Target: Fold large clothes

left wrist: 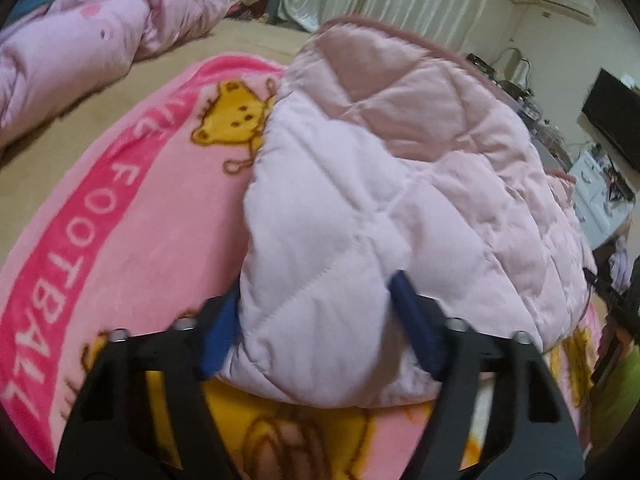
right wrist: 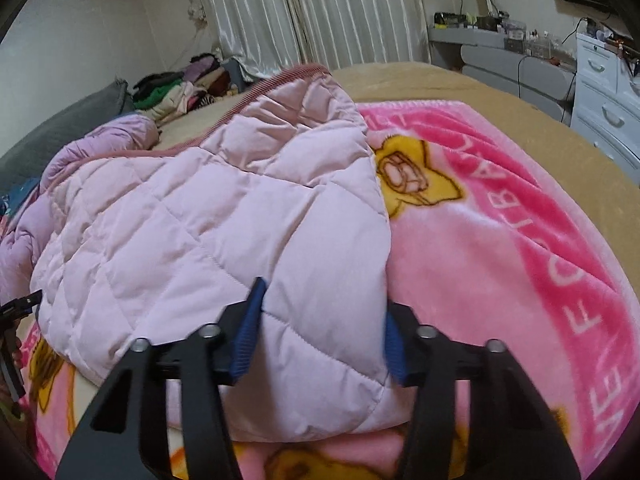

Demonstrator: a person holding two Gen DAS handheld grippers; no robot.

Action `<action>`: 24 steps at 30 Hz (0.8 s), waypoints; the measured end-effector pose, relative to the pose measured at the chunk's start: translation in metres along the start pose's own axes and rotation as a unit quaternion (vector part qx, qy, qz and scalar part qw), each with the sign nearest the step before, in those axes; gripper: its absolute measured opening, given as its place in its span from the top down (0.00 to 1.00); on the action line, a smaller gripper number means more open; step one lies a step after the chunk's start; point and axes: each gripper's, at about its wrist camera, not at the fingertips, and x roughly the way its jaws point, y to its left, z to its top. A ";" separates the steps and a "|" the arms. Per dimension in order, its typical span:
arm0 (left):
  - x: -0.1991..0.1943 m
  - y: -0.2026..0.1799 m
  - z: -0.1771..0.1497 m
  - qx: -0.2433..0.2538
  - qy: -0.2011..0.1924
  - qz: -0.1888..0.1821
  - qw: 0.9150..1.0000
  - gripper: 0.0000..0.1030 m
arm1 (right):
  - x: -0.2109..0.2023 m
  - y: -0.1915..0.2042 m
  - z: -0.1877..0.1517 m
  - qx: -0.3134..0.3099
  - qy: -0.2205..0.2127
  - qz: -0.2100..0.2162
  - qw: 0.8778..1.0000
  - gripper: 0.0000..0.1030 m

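A pale pink quilted jacket [left wrist: 384, 184] lies folded over on a pink bear-print blanket [left wrist: 132, 248] on the bed. My left gripper [left wrist: 320, 320] has its blue-padded fingers [left wrist: 416, 328] set wide around the jacket's near left corner, which bulges between them. In the right wrist view the same jacket [right wrist: 208, 232] fills the left half. My right gripper [right wrist: 324, 328] straddles the jacket's near right corner with its blue fingers [right wrist: 248, 328] wide apart. The jacket's dusty-pink ribbed hem [right wrist: 280, 80] points away at the far side.
A pink duvet [left wrist: 92, 40] is bunched at the far left of the tan bed [right wrist: 460, 84]. A clothes pile [right wrist: 180, 88] and curtains stand behind. A white dresser [right wrist: 608, 104] and a grey desk [right wrist: 508, 56] stand at the right.
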 end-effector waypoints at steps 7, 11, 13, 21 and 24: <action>-0.016 -0.020 0.026 0.016 -0.035 0.017 0.999 0.85 | -0.015 0.004 0.032 0.039 -0.039 0.017 0.998 0.78; -0.018 -0.020 0.053 0.004 -0.047 0.017 0.999 0.85 | -0.012 0.007 0.061 0.058 -0.066 0.023 0.996 0.79; -0.014 -0.026 0.068 0.015 -0.053 0.032 0.998 0.85 | 0.001 0.004 0.074 0.074 -0.062 0.013 0.995 0.79; 0.025 -0.029 0.077 0.030 -0.016 0.079 0.996 0.85 | 0.060 0.000 0.072 0.110 -0.007 -0.038 0.993 0.79; 0.040 -0.022 0.075 0.021 -0.001 0.083 0.996 0.84 | 0.075 -0.001 0.068 0.109 0.011 -0.045 0.993 0.77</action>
